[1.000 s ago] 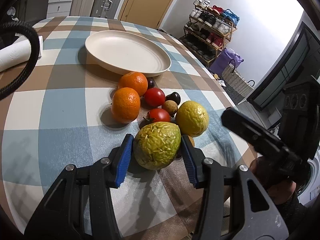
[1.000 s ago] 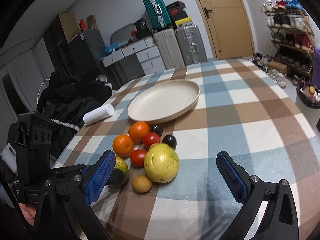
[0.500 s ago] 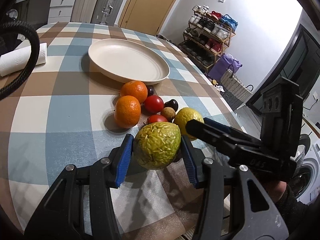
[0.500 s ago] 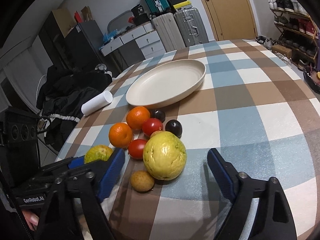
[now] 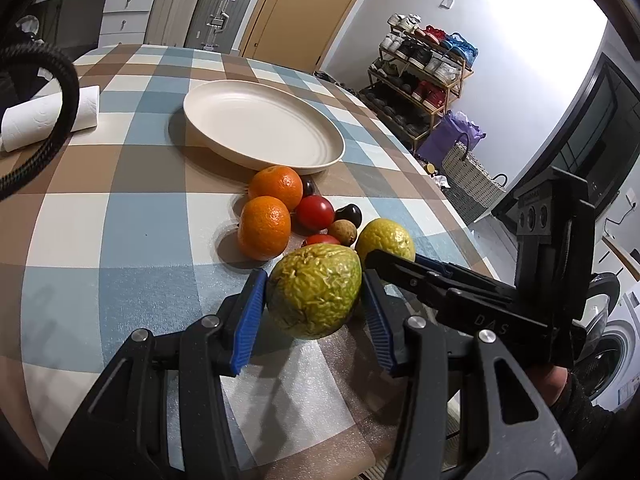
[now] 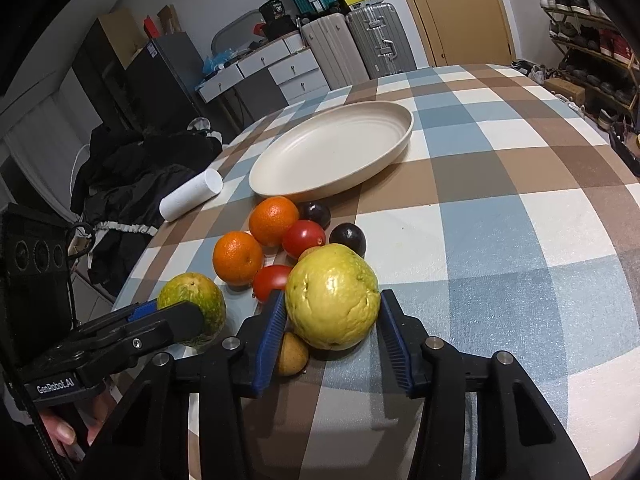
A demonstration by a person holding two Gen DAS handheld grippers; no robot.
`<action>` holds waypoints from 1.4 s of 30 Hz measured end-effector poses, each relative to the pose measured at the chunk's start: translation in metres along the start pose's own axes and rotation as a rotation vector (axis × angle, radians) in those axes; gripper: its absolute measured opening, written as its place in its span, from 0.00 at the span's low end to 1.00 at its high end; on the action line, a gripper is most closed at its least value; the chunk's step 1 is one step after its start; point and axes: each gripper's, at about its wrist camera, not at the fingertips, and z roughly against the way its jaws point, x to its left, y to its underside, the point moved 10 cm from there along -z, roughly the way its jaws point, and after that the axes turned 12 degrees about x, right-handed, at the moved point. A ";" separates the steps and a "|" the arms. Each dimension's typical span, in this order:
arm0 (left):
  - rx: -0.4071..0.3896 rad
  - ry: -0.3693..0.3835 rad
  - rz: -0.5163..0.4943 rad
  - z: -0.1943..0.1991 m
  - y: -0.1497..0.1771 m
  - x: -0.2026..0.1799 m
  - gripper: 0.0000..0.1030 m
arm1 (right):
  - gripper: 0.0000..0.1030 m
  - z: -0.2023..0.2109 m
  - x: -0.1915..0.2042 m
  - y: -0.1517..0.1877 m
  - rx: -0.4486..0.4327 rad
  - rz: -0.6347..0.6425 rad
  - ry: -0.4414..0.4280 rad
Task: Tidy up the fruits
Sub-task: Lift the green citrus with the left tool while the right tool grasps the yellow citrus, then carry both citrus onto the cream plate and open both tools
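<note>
While the left gripper (image 5: 314, 302) is clamping a rough, mottled green fruit (image 5: 313, 290), the right gripper (image 6: 334, 322) is gripping a dimpled, waxy yellow fruit (image 6: 333, 301); both sets of ribbed blue fingers (image 6: 272, 330) are pressing against rind.

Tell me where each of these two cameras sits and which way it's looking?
Left wrist: on the left gripper, facing its green fruit and plate; the right gripper and a hand show.
Right wrist: on the right gripper, facing the yellow fruit; the left gripper shows.
Shared: both fruits, plate, oranges.
</note>
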 end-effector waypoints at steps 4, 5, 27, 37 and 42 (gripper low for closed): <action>0.000 0.000 -0.002 0.000 0.000 0.000 0.44 | 0.46 0.006 0.001 -0.003 -0.025 0.003 -0.008; -0.001 0.002 -0.002 0.001 -0.001 0.000 0.44 | 0.46 0.008 0.002 -0.004 -0.031 0.005 -0.011; -0.063 0.054 -0.010 0.018 -0.056 -0.014 0.44 | 0.46 0.044 0.026 -0.050 -0.154 0.053 -0.069; -0.057 0.046 0.016 0.009 -0.095 0.001 0.44 | 0.46 0.037 0.026 -0.085 -0.158 0.060 -0.098; -0.060 0.036 0.037 0.004 -0.127 0.016 0.44 | 0.46 0.029 0.022 -0.107 -0.145 0.070 -0.102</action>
